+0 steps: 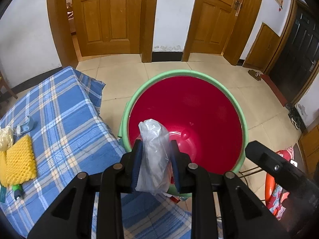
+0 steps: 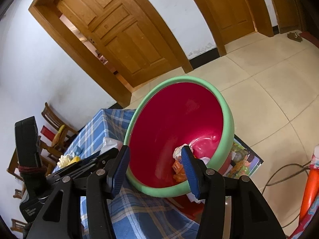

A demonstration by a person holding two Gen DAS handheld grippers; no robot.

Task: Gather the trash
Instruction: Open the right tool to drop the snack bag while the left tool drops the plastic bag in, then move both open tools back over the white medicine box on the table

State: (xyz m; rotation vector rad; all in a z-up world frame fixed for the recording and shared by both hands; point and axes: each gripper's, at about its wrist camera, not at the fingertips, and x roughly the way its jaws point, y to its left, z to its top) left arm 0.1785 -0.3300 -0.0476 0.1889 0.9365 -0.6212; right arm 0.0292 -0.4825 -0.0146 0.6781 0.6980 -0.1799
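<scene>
My left gripper [image 1: 156, 145] is shut on a crumpled clear plastic bag [image 1: 154, 155] and holds it over the near rim of a red bin with a green rim [image 1: 199, 75]. My right gripper [image 2: 155, 151] is open and empty, its fingers straddling the near rim of the same bin [image 2: 227, 119]; one finger is inside, one outside. White paper and orange wrappers [image 2: 179, 167] lie in the bin's bottom. The right gripper's body shows in the left wrist view [image 1: 279, 167].
A blue plaid-covered table [image 1: 65, 123] holds a yellow foam net [image 1: 19, 161], pale crumpled trash [image 1: 6, 139], a blue clip [image 1: 26, 126] and a green-capped item [image 1: 18, 191]. Wooden doors and tiled floor lie behind. Chairs [image 2: 53, 131] stand left. An orange-red object [image 2: 309, 187] is right.
</scene>
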